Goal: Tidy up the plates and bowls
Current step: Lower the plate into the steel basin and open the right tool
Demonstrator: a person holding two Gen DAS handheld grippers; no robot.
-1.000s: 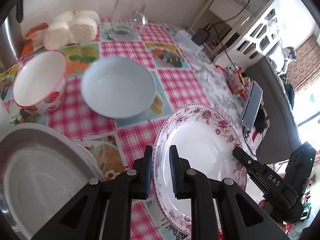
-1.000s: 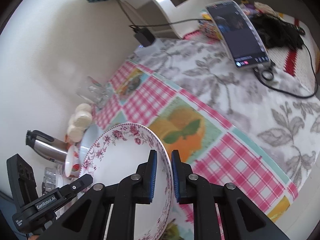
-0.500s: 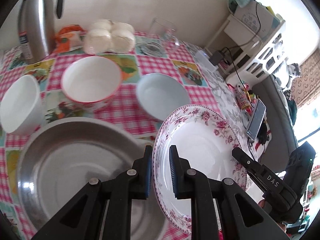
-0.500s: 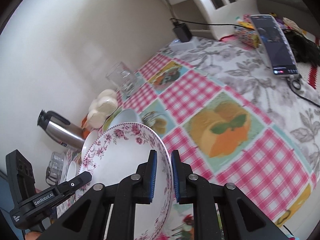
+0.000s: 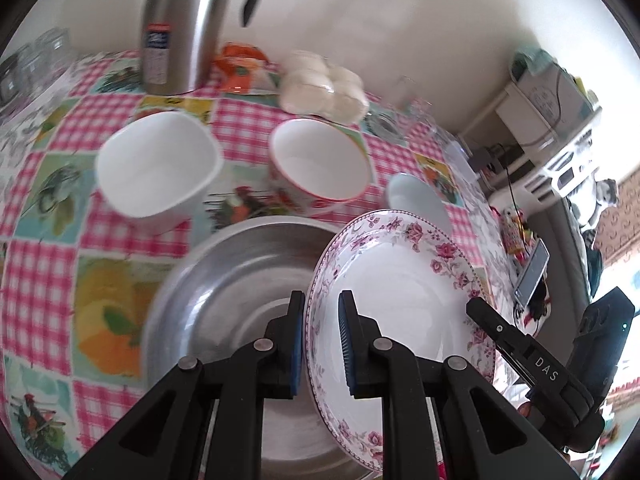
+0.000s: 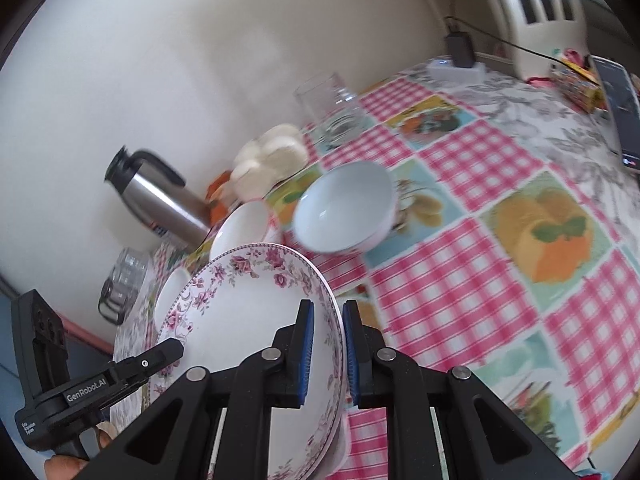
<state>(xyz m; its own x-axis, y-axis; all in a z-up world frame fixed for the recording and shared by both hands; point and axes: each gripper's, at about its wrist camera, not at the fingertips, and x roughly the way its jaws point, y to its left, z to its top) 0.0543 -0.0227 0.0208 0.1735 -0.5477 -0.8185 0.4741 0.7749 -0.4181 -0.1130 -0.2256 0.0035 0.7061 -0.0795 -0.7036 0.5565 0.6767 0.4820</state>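
A white plate with a pink floral rim (image 5: 404, 292) (image 6: 240, 320) hangs tilted above the table, held from both sides. My left gripper (image 5: 322, 332) is shut on its left rim, and my right gripper (image 6: 328, 344) is shut on the opposite rim. Each gripper shows in the other's view: right gripper (image 5: 520, 352), left gripper (image 6: 100, 380). Under the plate lies a large metal bowl (image 5: 224, 300). Behind it stand a white bowl (image 5: 156, 164) (image 6: 172, 292), a red-rimmed bowl (image 5: 320, 160) (image 6: 244, 228) and a pale blue bowl (image 5: 416, 200) (image 6: 344, 208).
A steel thermos jug (image 5: 180, 28) (image 6: 156, 196), white round buns (image 5: 324, 88), a drinking glass (image 6: 328, 108) and glass jars (image 6: 124, 280) line the wall side of the checked tablecloth (image 6: 460, 280). A phone (image 6: 620, 108) lies at the far right.
Both grippers have carried the floral plate leftward along the table. It now hangs over the metal bowl, and the white bowl and thermos have come into view.
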